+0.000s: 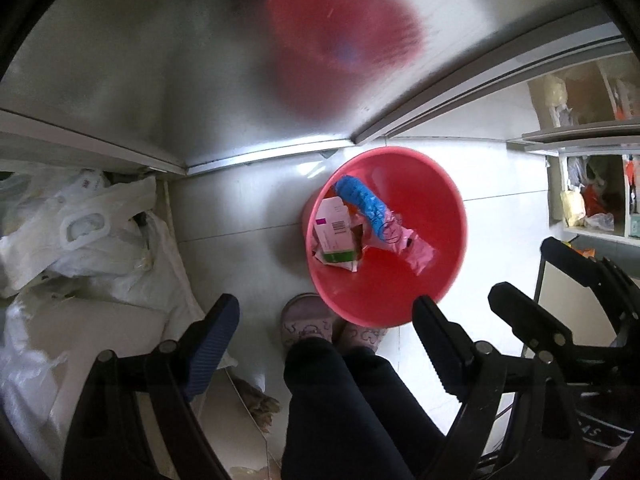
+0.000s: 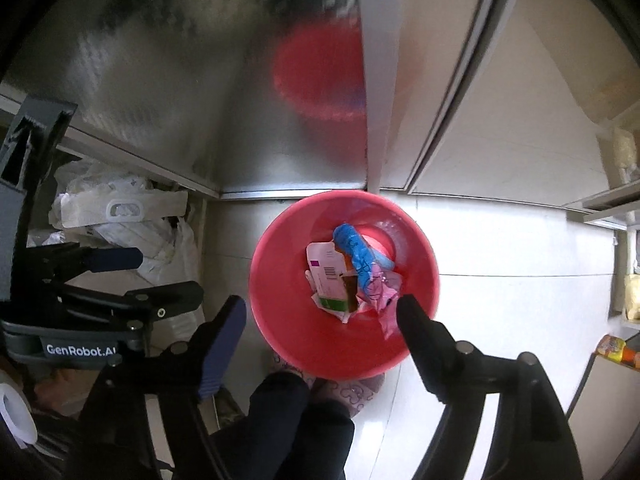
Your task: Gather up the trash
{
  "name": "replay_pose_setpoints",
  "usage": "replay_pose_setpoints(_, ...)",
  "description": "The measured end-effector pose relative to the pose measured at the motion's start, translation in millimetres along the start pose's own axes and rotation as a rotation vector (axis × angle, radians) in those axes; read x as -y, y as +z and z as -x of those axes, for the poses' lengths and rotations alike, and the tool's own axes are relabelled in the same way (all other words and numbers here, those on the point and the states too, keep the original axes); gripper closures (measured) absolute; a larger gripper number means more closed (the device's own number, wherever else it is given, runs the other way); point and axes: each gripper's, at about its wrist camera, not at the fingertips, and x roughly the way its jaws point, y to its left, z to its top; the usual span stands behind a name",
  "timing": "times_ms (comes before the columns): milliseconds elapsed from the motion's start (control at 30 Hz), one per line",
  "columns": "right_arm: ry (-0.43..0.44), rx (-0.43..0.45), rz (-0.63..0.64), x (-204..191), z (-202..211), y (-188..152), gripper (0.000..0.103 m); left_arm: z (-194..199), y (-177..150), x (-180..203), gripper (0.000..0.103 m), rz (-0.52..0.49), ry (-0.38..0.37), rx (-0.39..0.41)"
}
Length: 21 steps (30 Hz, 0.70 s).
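A red bin [image 1: 452, 208] [image 2: 272, 320] stands on the white tile floor against a metal cabinet. Inside it lie a blue crumpled wrapper [image 1: 360, 200] [image 2: 354, 252], a white carton with a barcode [image 1: 334, 228] [image 2: 326, 272] and a pink plastic bag [image 1: 416, 248] [image 2: 386, 300]. My right gripper [image 2: 320, 312] [image 1: 528, 276] hangs open over the bin, pointing down, with nothing between its pads. My left gripper [image 1: 326, 316] [image 2: 170, 276] is open and holds nothing. It hangs over the bin's near left edge.
White plastic bags [image 1: 100, 240] [image 2: 120, 216] are piled on the floor to the left. The brushed metal cabinet [image 1: 200, 80] rises behind the bin. Open shelves [image 1: 592, 200] with packets stand at the right. A person's dark trouser legs and patterned slippers [image 1: 304, 320] are just before the bin.
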Motion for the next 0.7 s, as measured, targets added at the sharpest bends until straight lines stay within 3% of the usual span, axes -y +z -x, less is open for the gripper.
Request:
replay_pose_setpoints(167, -0.061, 0.058, 0.022, -4.2, 66.6, 4.2, 0.003, 66.7, -17.5, 10.5, 0.016, 0.070, -0.055, 0.011)
replay_pose_setpoints(300, -0.089, 0.134, 0.046, -17.6, 147.9, 6.7, 0.001, 137.1, -30.1, 25.7, 0.016, 0.054, -0.066, 0.059)
replay_pose_setpoints(433, -0.119, 0.218, 0.042, -31.8, 226.1, 3.7, 0.001, 218.6, -40.3, 48.3, 0.016, -0.046, -0.067, 0.111)
replay_pose_setpoints(533, -0.146, 0.290, 0.038, -43.4, 288.4, 2.6, 0.001, 276.6, -53.1, 60.0, 0.016, -0.111, -0.030, 0.183)
replay_pose_setpoints(700, -0.188, 0.423, 0.034, -68.1, 378.0, -3.6, 0.000, 382.2, -80.1, 62.0, 0.016, -0.147, -0.015, 0.374)
